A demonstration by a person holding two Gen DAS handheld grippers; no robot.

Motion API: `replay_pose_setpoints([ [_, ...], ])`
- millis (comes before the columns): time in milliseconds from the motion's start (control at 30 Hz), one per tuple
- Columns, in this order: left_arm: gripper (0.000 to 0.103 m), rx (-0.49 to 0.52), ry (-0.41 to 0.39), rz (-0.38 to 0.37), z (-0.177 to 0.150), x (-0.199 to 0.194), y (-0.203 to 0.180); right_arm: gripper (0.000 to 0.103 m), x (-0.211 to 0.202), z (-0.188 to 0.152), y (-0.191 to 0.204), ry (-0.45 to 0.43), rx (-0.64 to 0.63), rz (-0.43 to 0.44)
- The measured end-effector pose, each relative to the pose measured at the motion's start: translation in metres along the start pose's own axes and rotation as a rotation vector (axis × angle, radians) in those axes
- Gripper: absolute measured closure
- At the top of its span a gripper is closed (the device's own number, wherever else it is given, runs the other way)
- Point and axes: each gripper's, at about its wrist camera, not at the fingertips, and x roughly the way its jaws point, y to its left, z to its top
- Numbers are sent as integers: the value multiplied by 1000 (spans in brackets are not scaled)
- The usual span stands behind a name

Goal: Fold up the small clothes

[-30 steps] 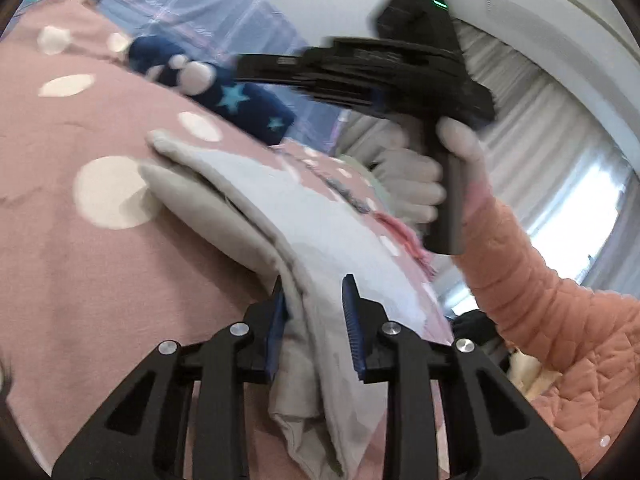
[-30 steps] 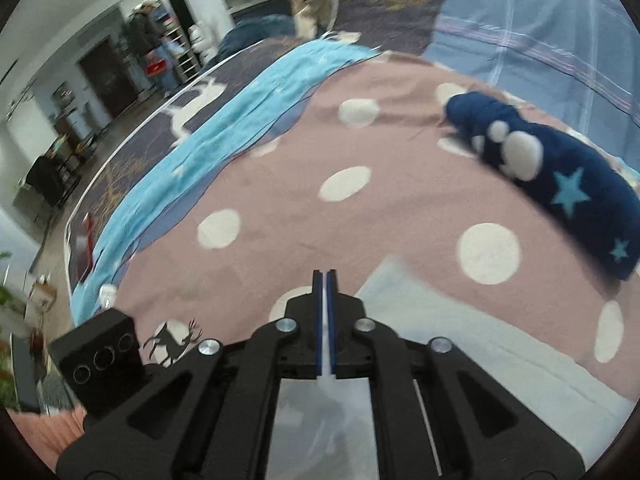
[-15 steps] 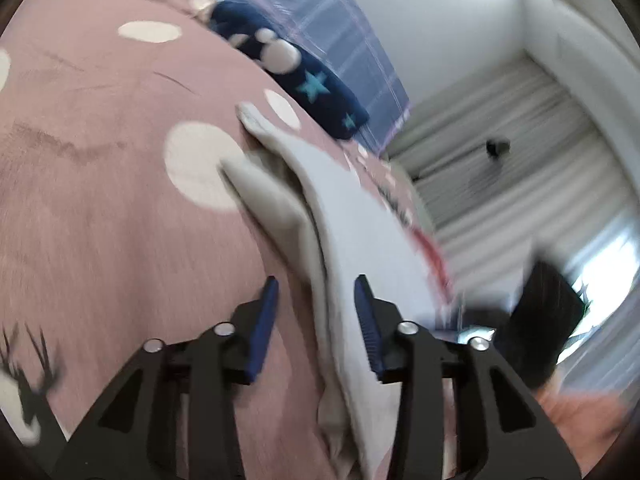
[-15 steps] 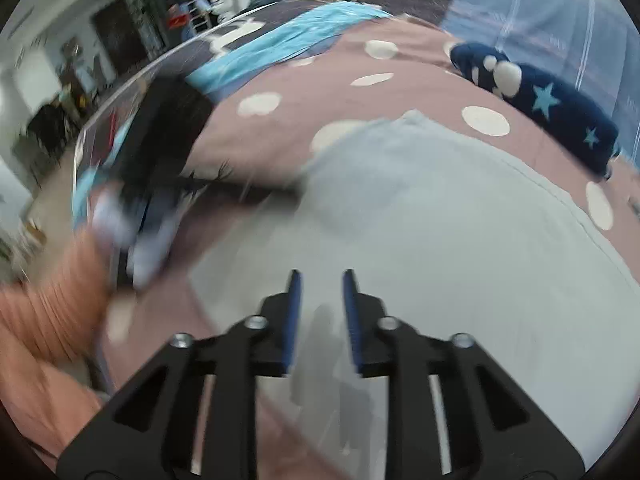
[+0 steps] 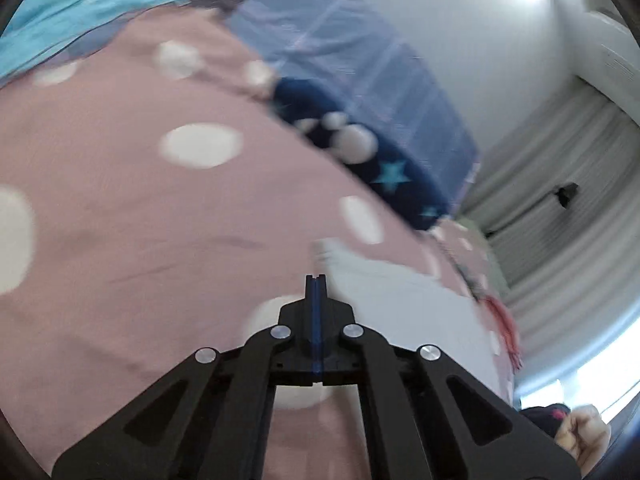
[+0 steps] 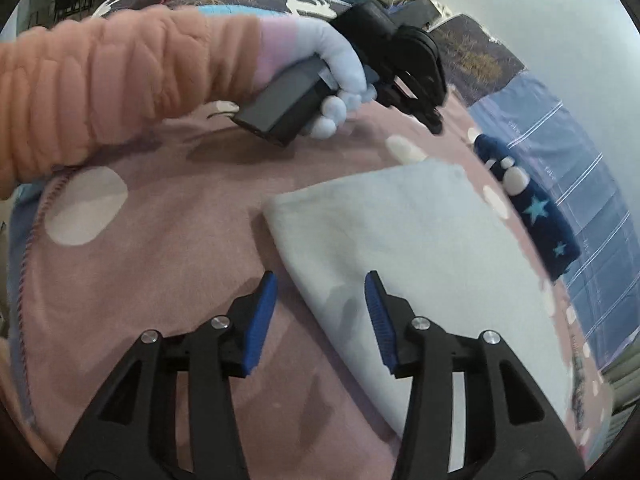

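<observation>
A folded pale grey soft cloth (image 6: 420,248) lies flat on a pink blanket with big white dots (image 6: 140,280). The right gripper (image 6: 320,308) is wide open and holds nothing; its blue pads (image 6: 260,320) sit on both sides of the cloth's near edge. The left gripper (image 5: 315,280) is closed tight with nothing in it, above the blanket beside the cloth's far corner. A dark blue fluffy thing with stars (image 6: 532,208) lies behind the cloth.

Soft matt grey cloth garment (image 6: 420,248) lies on a fuzzy pink fleece blanket (image 6: 160,280).
</observation>
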Motion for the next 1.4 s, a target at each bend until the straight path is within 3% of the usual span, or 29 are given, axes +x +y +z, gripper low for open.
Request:
replay_pose_setpoints([
  [133, 103, 46, 8, -17, -13, -29, -12, 61, -8, -3, -25, -27, 179, 173],
  [167, 98, 81, 12, -43, -16, -35, -24, 61, -13, -9, -34, -35, 224, 196],
  [333, 78, 272, 62, -149, -49, -41, -88, 61, -45, -50, -84, -62, 424, 127],
  [400, 64, 337, 119, -90, -66, -27, -101, 59, -68, -79, -114, -81, 528, 60],
  [467, 65, 424, 234, 115, -96, 7, -100, 59, -89, -111, -141, -95, 626, -10],
  [533, 66, 508, 185, 162, -110, 9, -106, 58, -108, -145, -167, -101, 727, -64],
  [633, 66, 465, 171, 199, -106, -1, -122, 58, -136, -217, -215, -97, 929, -146],
  [667, 66, 458, 164, 175, -106, -5, -133, 60, -138, -233, -228, -97, 970, -160],
  [733, 66, 534, 150, 142, -115, -5, -174, 91, -144, -274, -264, -84, 1078, -204],
  [800, 66, 615, 170, 100, -132, 5, -215, 96, -144, -303, -289, -74, 1165, -209],
  [900, 65, 669, 244, 9, -164, 41, -272, 96, -135, -337, -326, -89, 1254, -97],
  [1100, 64, 741, 410, -122, -236, 119, -360, 96, -97, -340, -370, -64, 1237, 83],
  [1233, 61, 799, 463, -68, -269, 149, -397, 89, -72, -327, -388, -32, 1206, 164],
  [1333, 58, 836, 460, -3, -279, 162, -412, 81, -55, -325, -400, -13, 1207, 204],
  [1400, 54, 835, 462, 17, -279, 171, -417, 81, -44, -323, -407, 0, 1202, 228],
])
